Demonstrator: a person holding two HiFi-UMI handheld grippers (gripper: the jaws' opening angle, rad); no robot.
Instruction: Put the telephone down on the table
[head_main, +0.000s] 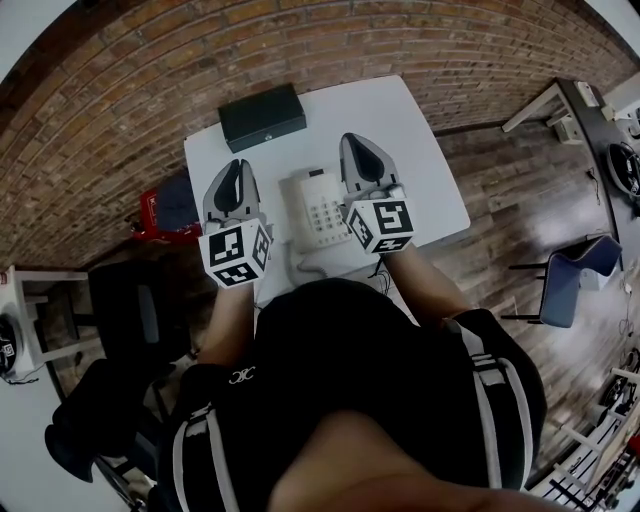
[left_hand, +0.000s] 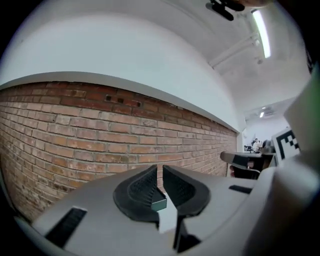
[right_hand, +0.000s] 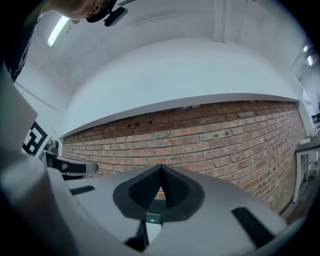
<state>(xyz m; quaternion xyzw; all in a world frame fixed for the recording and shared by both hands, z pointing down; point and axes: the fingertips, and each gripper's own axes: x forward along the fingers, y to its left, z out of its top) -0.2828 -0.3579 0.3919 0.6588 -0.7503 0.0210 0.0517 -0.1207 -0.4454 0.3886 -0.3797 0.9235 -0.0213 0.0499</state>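
**Task item.** The white push-button desk telephone (head_main: 318, 210) rests on the white rectangular table (head_main: 420, 150), in the half nearer the person. Its base looks flat on the top. A pale cord curls off at its 6 o'clock. Whether the handset is fully seated cannot be told from the head view.

**Grippers.** The left gripper (head_main: 237, 165) is at the telephone's 9 o'clock and the right gripper (head_main: 352, 138) at its 3 o'clock. Both appear to be held up off the table, and neither touches the telephone. In the left gripper view, the left gripper (left_hand: 160, 167) has its jaws drawn together with only a thin slit at the tips and nothing between them. In the right gripper view, the right gripper (right_hand: 160, 167) has its jaws pressed together and empty. Both views look level at the red brick wall (left_hand: 75, 125).

**Other items.** A black rectangular box (head_main: 262, 116) sits at the telephone's 11 o'clock, well apart from it.

**Assessment.** The placing appears complete and the telephone has been released. Nothing further seems outstanding.
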